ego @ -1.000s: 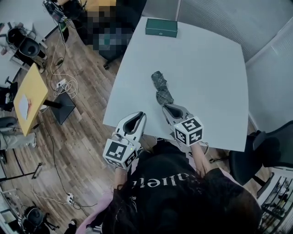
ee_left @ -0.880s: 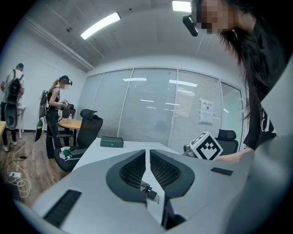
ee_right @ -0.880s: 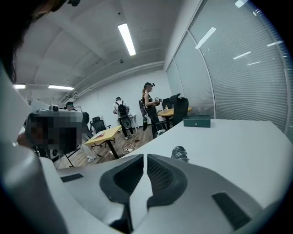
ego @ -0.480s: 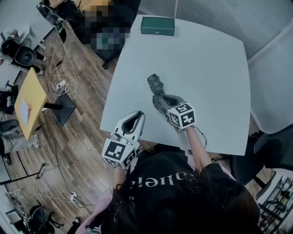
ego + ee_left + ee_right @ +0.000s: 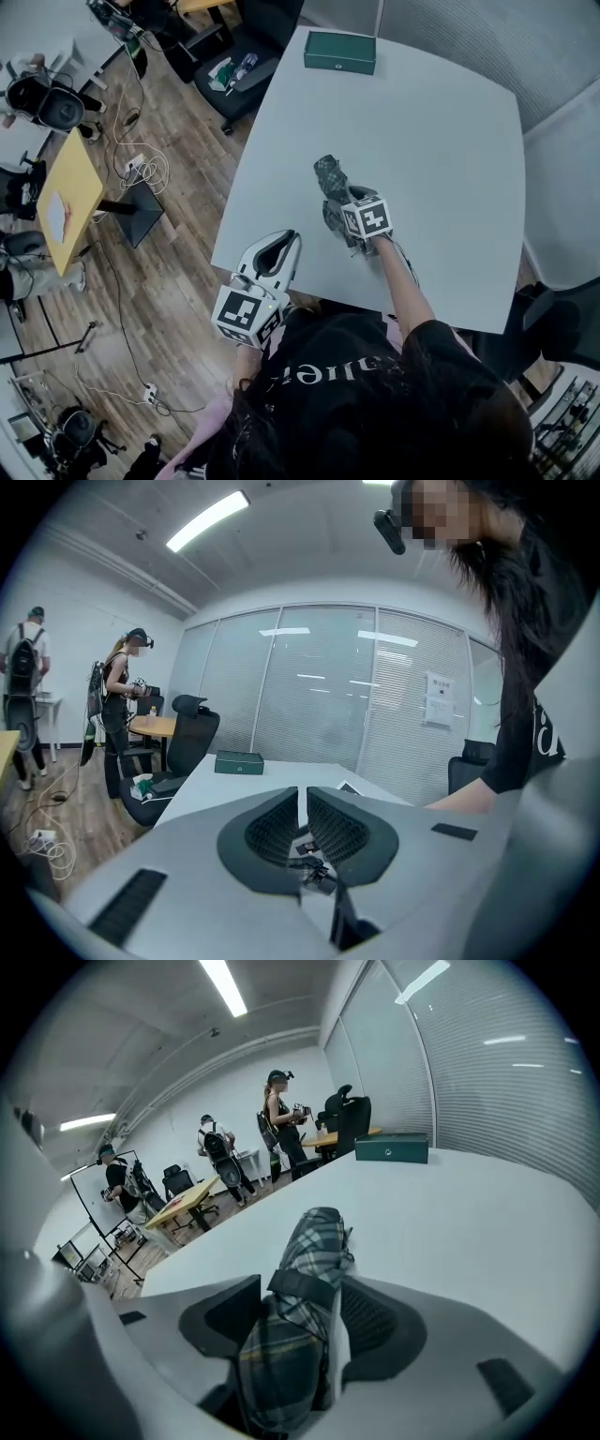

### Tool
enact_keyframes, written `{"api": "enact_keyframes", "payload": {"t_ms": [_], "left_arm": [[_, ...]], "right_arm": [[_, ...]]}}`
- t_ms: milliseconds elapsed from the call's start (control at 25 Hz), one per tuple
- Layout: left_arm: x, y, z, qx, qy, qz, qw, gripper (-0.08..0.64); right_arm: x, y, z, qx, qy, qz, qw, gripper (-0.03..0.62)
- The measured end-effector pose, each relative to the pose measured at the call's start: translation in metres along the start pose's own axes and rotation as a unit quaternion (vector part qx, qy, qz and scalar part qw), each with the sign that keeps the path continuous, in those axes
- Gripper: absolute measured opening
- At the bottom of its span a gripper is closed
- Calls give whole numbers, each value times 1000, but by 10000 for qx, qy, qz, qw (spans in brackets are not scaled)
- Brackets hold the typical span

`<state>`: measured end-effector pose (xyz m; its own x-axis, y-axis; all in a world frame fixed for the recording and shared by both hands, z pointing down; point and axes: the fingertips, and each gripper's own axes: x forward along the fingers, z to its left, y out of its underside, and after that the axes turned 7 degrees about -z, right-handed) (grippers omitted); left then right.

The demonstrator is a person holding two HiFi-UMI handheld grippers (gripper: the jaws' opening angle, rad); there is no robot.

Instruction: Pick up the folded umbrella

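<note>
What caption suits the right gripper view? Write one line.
The right gripper clamps the plaid folded umbrella on the white table, green box beyond.

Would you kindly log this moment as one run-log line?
right gripper: shut on folded umbrella | folded umbrella: resting on table | left gripper: shut, empty, near table edge

Nothing reads clearly: the white lettering on the person's black shirt (image 5: 323, 372), behind the left tongs (image 5: 286, 240), and the paper notice (image 5: 439, 697) far ahead of them are illegible.
</note>
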<state>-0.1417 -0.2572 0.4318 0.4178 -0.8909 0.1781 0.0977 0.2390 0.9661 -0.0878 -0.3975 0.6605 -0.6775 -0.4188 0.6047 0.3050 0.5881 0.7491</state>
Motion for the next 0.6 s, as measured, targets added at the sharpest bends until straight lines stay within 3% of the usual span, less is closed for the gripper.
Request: {"api": "enact_keyframes", "payload": {"t_ms": [160,400,600], "left_arm": [[0,2,3,-46,-98,44,9999,38],[-11,6,6,-110,-252,94,9996,38],[-14,10,11,-149,-345,121,9992,38]], "right_arm": [[14,11,-5,-44,46,327,9994,295],[24,22,11,19,-59,556,9984,301],[31,26,11,-202,210,645,9975,299]]}}
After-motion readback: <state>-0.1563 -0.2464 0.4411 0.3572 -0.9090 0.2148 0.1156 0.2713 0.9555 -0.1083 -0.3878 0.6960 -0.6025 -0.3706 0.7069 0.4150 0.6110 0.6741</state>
